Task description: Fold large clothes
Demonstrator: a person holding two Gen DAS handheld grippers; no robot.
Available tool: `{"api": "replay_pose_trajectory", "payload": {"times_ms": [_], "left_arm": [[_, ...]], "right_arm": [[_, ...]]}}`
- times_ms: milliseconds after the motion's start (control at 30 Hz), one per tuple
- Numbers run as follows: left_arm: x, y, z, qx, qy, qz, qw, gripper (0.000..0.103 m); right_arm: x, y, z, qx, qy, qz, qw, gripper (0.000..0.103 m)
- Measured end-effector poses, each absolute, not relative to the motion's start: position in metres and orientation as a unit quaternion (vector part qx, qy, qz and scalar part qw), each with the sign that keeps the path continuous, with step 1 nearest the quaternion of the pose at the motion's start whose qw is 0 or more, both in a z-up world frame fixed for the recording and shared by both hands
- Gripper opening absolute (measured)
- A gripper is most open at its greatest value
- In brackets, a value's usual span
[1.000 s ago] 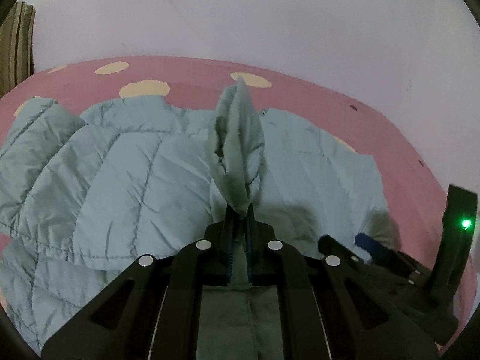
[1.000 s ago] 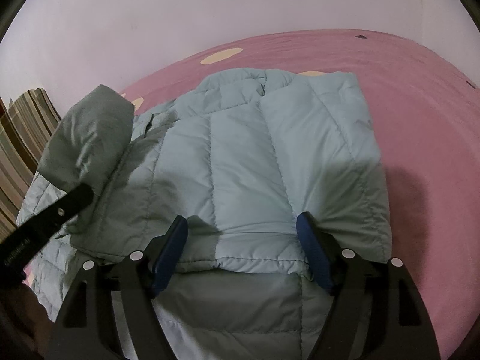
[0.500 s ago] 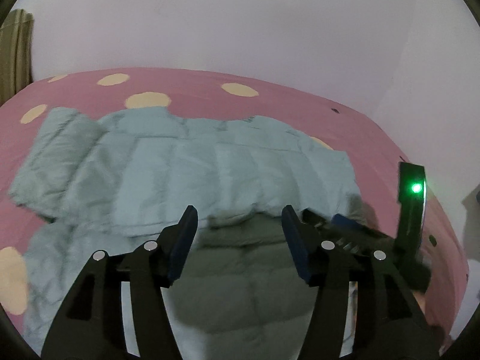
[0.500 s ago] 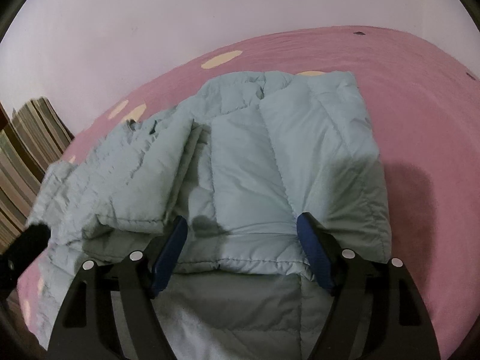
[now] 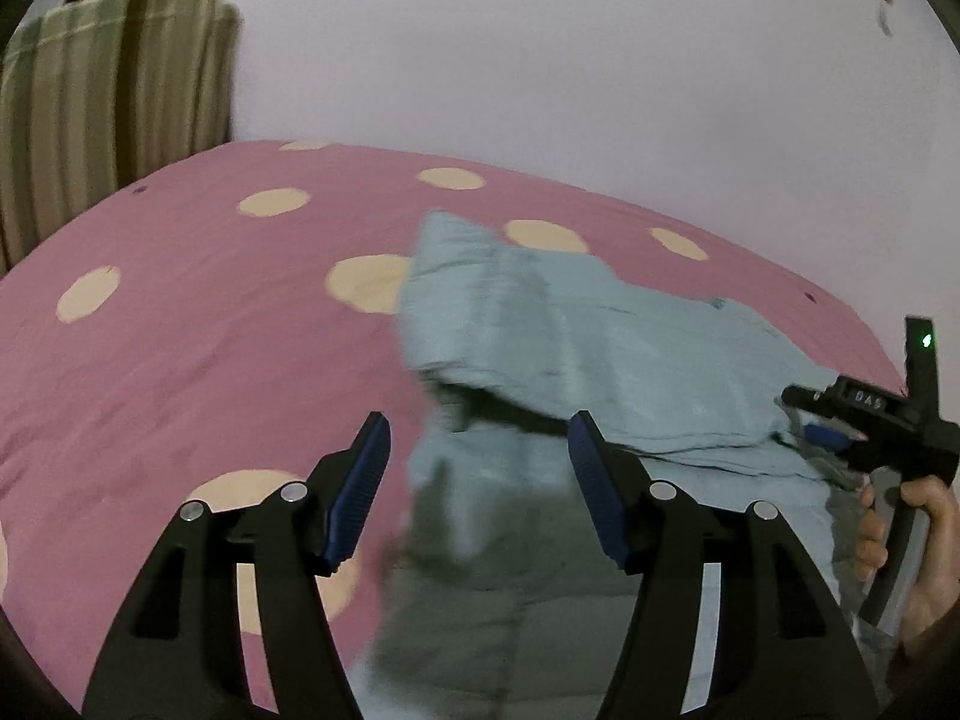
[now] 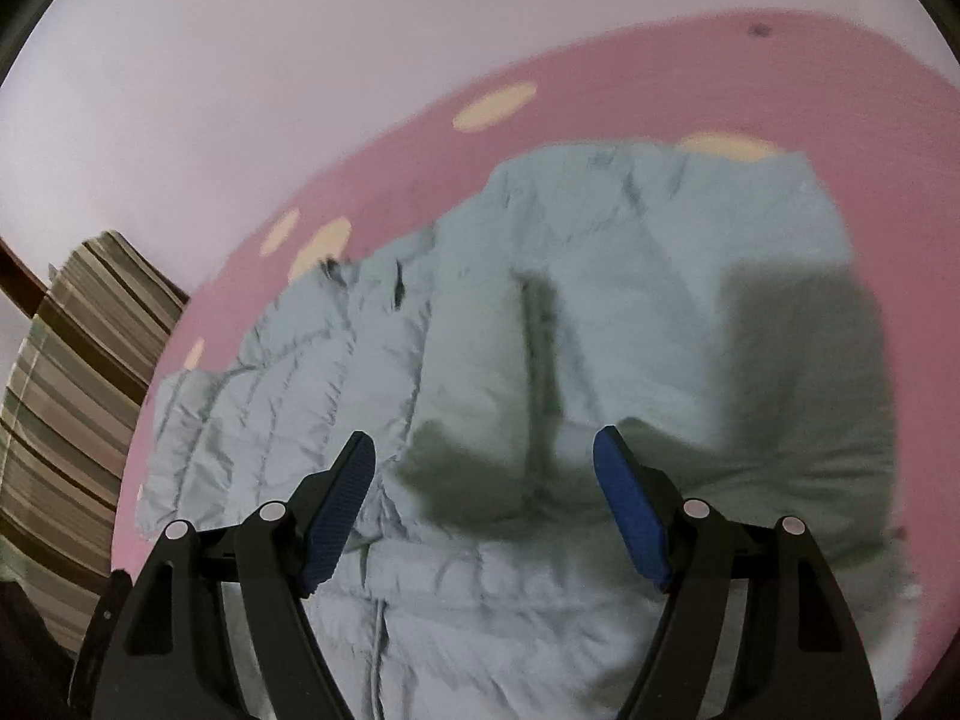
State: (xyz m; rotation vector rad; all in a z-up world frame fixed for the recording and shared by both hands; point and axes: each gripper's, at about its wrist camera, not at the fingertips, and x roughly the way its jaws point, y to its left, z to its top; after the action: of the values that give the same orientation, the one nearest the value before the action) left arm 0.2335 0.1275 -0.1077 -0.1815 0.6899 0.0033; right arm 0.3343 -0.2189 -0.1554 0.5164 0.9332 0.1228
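A pale blue-green quilted jacket (image 5: pixel 600 348) lies on a pink bedspread (image 5: pixel 198 348) with cream dots, one sleeve folded across its body. My left gripper (image 5: pixel 477 426) hovers over the jacket's left edge; its jaws are opening and only fabric lies below them, untouched. In the right wrist view the jacket (image 6: pixel 600 270) fills the middle. My right gripper (image 6: pixel 483 438) hangs above it, jaws closing, pads not pressing on anything. The right gripper (image 5: pixel 804 417) also shows at the left view's right edge, held by a hand (image 5: pixel 924 516).
A striped green-and-brown cushion or headboard cover (image 5: pixel 114 114) stands at the bed's far left, also seen as a striped cover (image 6: pixel 72 408). A plain pale wall (image 5: pixel 540 60) runs behind the bed. Bare pink bedspread stretches left of the jacket.
My left gripper let go of the sleeve it was pinching, opened, and swung left to the jacket's edge. The sleeve now lies folded on the body. The right gripper rose slightly and narrowed.
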Motion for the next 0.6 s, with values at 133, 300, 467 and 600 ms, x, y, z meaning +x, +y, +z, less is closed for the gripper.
{"api": "replay_pose_trajectory", "payload": {"times_ms": [133, 300, 467, 600], "left_arm": [[0.236, 0.146, -0.107, -0.088, 0.337, 0.021, 0.937, 0.062], [0.248, 0.157, -0.097, -0.102, 0.326, 0.023, 0.94, 0.063], [0.267, 0.145, -0.099, -0.095, 0.334, 0.012, 0.938, 0.064], [0.284, 0.132, -0.112, -0.094, 0.36, 0.004, 0.928, 0.064]], "right_arm": [[0.341, -0.201, -0.161, 0.224, 0.458, 0.074, 0.857, 0.02], [0.326, -0.212, -0.132, 0.192, 0.415, 0.052, 0.888, 0.016], [0.319, -0.248, -0.125, 0.172, 0.407, 0.014, 0.897, 0.016], [0.32, -0.275, -0.144, 0.172, 0.432, -0.008, 0.885, 0.016]]}}
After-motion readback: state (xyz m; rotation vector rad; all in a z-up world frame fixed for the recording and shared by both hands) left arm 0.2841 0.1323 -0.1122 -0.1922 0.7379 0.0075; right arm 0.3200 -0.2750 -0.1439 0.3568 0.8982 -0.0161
